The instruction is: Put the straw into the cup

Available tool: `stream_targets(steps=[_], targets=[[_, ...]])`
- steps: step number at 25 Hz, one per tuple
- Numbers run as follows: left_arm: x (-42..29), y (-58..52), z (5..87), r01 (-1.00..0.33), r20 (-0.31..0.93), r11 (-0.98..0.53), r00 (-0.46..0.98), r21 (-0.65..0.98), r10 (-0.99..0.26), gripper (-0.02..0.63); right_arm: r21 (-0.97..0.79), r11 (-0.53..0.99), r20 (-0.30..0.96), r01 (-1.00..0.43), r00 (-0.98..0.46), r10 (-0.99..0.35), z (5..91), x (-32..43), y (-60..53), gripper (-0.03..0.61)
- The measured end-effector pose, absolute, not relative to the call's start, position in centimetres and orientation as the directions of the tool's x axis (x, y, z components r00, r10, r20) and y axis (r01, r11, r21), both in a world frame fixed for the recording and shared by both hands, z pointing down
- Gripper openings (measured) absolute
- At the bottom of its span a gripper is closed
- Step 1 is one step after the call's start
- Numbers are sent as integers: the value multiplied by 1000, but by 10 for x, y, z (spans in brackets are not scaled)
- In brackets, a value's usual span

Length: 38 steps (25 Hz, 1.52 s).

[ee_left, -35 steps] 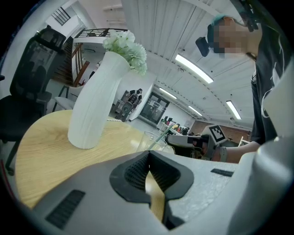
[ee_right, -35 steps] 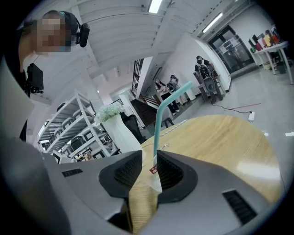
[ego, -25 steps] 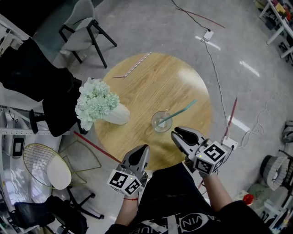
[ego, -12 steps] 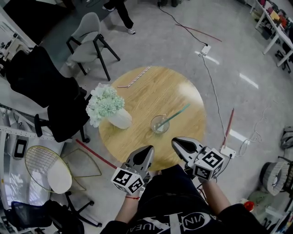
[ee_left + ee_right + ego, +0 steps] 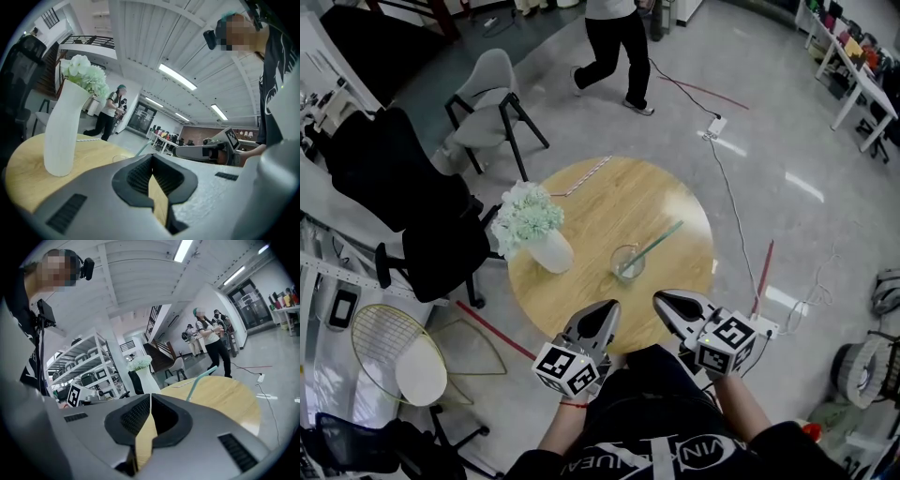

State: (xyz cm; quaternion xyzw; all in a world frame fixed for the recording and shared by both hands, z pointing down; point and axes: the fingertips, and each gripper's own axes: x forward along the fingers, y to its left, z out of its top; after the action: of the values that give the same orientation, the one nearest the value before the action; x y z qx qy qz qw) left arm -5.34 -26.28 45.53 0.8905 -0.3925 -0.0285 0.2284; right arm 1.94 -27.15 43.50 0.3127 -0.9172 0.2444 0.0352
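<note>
On the round worktop (image 5: 609, 202), the teal straw (image 5: 656, 246) leans inside the glass cup (image 5: 627, 262) (the job looks done). Your left gripper (image 5: 603, 311) and right gripper (image 5: 664, 302) hang near the edge, jaws pressed together, empty; pull away gently, clear of the straw.

The cup (image 5: 627, 262) stands on the counter (image 5: 619, 202) toward its near edge, with the straw (image 5: 661, 240) in it, leaning far-right. The vase (image 5: 551, 251) stands on the counter left of the cup; a second straw (image 5: 584, 176) lies well beyond the cup at the far-left rim.
</note>
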Motion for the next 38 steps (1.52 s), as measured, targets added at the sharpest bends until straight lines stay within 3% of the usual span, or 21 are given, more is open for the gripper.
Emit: stream_targets(steps=[38], targets=[[-62,-234,436,-681,68,-610,688,405,-722,8,-365,723,235,-587,-809,-539,417,5,-241,12]])
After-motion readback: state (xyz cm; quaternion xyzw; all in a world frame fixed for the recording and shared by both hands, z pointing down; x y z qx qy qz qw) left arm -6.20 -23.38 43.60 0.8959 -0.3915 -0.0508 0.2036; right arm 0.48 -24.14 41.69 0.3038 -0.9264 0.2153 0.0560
